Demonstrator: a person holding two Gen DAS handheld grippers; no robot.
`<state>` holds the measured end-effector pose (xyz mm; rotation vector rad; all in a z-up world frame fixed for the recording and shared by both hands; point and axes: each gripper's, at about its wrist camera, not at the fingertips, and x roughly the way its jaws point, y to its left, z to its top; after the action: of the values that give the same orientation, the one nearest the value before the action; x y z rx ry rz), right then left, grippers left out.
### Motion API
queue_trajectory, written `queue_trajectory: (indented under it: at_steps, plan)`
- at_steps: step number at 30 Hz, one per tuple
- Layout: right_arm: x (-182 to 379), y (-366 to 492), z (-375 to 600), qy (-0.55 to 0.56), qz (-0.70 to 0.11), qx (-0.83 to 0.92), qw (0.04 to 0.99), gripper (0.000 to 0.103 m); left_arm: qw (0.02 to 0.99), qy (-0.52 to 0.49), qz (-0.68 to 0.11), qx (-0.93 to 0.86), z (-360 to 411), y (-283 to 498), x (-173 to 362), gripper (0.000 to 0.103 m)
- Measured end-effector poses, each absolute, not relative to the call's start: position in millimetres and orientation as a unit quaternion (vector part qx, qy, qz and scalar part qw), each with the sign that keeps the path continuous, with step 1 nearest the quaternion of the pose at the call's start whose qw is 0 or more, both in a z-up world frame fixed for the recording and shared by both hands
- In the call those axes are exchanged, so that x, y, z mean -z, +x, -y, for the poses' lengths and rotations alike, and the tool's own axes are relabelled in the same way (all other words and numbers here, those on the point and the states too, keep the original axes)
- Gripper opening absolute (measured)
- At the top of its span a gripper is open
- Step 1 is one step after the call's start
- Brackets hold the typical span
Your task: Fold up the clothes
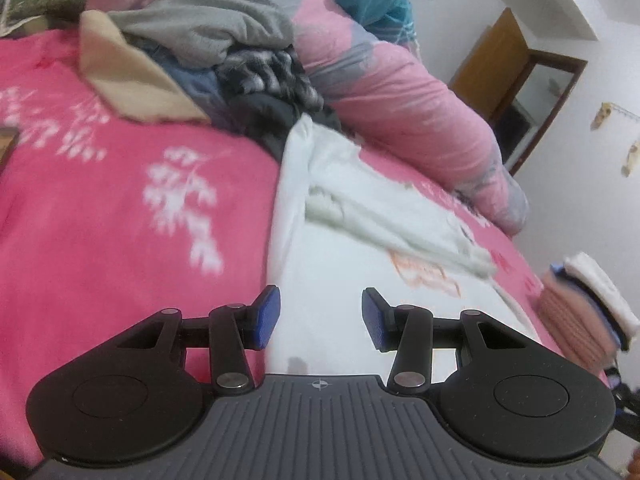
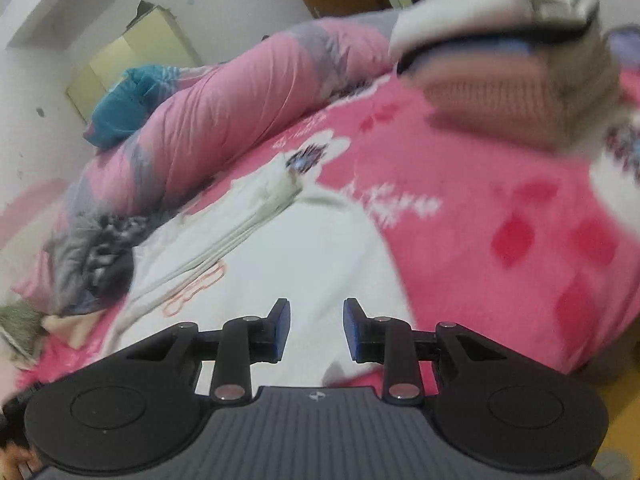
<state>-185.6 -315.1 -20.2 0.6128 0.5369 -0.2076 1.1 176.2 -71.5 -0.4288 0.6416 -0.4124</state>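
White cotton-like garment point(image 1: 344, 264) lies flattened on the pink floral bedspread point(image 1: 120, 208), one long edge running toward the bed's near edge, a bunched pale-green-tinged sleeve or fold point(image 1: 384, 224) lying across it. Left wrist view: left gripper point(image 1: 319, 318) hovers over the garment's near edge, jaws apart, nothing between the blue pads. Unfolded pile point(image 1: 224, 60) of grey, plaid and dark fabrics sits toward the far edge; a rolled pink quilt point(image 1: 408, 92) lies along the bed's right edge. Folded stack point(image 1: 592, 308) rests at the near right corner.

Right wrist view: right gripper point(image 2: 316, 330), jaws apart and empty, above the same white garment point(image 2: 304, 256); faint orange print point(image 2: 196, 284) visible. Folded stack point(image 2: 512, 76), ribbed knit under soft white, sits near the bed's corner. Frame blurred.

Judgement: next fold wants both grippers pinching matching hem corners, pads biting the single layer only, lifting evenly; thin limp cloth will sag and drag otherwise.
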Motion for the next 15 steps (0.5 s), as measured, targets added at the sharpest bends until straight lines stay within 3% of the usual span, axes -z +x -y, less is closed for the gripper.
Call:
queue_trajectory:
  at_steps: [10,15]
  plan:
    - [60.6,-184.2,283.8,0.274,-0.195,0.031,0.941,0.031,0.915,-0.154,-0.341,0.152,-155.9,-72.0,99.8,0.046]
    - [86.8,-182.7,260.1,0.198,-0.142,0.062,0.968,0.031,0.921,-0.146,-0.336,0.132,-150.3,-83.3,102.7,0.046]
